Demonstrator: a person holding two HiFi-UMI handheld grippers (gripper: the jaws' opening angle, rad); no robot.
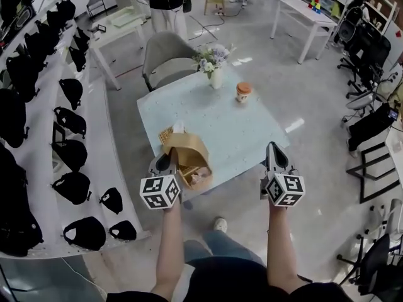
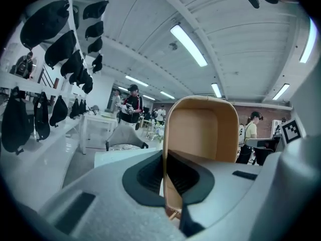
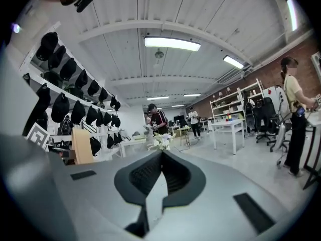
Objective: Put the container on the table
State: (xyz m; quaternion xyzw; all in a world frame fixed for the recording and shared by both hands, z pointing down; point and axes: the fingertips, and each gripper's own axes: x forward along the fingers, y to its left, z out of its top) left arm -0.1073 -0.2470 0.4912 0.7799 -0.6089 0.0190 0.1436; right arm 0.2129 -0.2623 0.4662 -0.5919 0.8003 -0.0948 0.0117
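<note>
The left gripper [image 1: 165,163] and right gripper [image 1: 274,150] are pale grey with black ribbed fingers [image 3: 145,177]. Behind the fingers, each bears a white cube [image 1: 160,192] of black square markers. The person wears a dark top [image 1: 242,288], apparently blue jeans [image 1: 211,251] and a white shoe [image 1: 219,224].

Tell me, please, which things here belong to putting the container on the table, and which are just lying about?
Part of the job:
- wooden container, its handle clamped in the left gripper
- table
- right gripper, shut and empty

Just lying about:
- flower vase and cup on the table
- grey chair
- black caps on the shelves
</note>
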